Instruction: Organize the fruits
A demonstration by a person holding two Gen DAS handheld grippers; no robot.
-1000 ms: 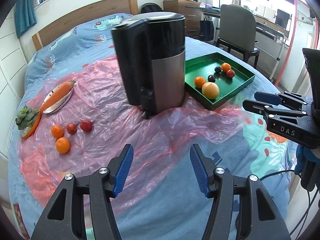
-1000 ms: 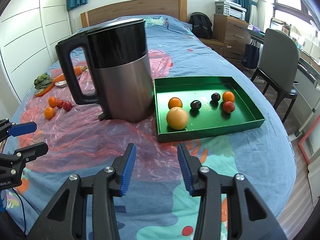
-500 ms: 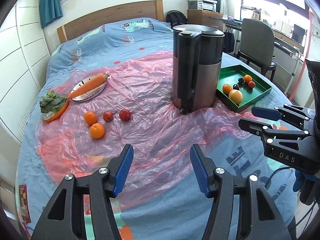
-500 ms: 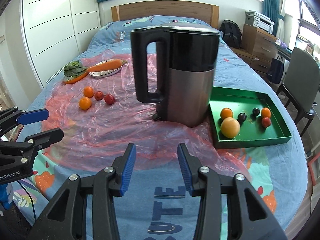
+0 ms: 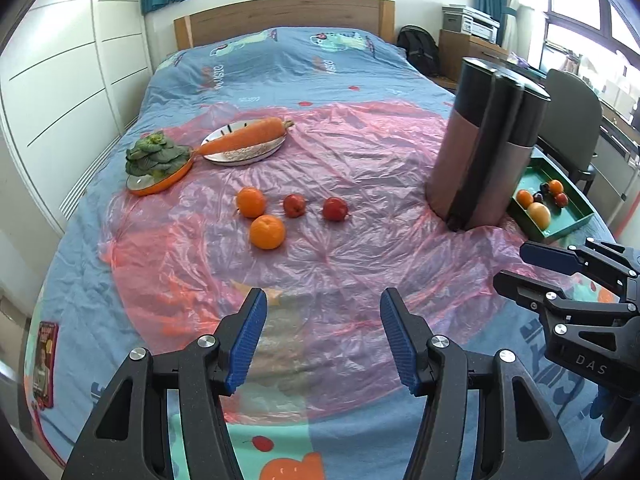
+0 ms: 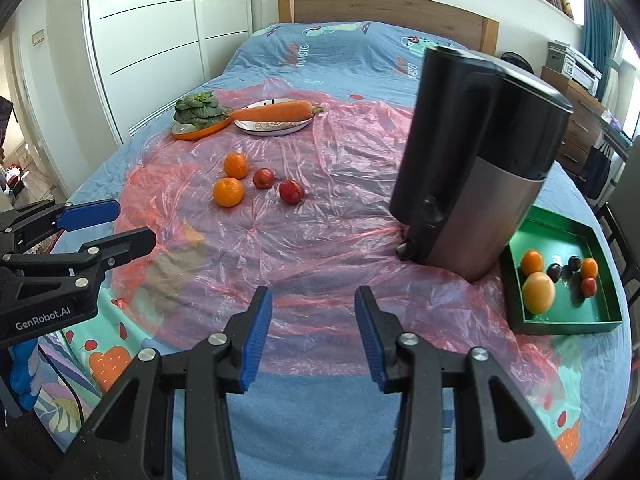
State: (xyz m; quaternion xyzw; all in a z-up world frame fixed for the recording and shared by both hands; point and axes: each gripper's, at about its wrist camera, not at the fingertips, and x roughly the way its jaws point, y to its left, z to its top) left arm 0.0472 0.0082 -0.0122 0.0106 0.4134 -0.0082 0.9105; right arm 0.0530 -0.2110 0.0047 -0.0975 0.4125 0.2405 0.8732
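Two oranges (image 5: 267, 232) (image 6: 228, 192) and two small red fruits (image 5: 335, 209) (image 6: 291, 191) lie loose on the pink plastic sheet (image 5: 340, 248). A green tray (image 6: 560, 316) at the right holds several fruits, among them a large yellow-orange one (image 6: 539, 292); in the left wrist view the tray (image 5: 568, 224) peeks from behind the kettle. My left gripper (image 5: 322, 328) hovers open and empty above the sheet, short of the loose fruit. My right gripper (image 6: 313, 326) is open and empty too, between the loose fruit and the tray.
A tall black and steel kettle (image 6: 476, 160) stands between the loose fruit and the tray. Further back, a carrot (image 5: 244, 138) rests on a plate and greens (image 5: 156, 156) on an orange dish. A chair (image 5: 572, 120) stands beyond the bed's right edge.
Both grippers have swung leftward across the bed; the kettle and tray slid to the right of each view and the loose fruit came toward the centre. The jaws kept their opening.
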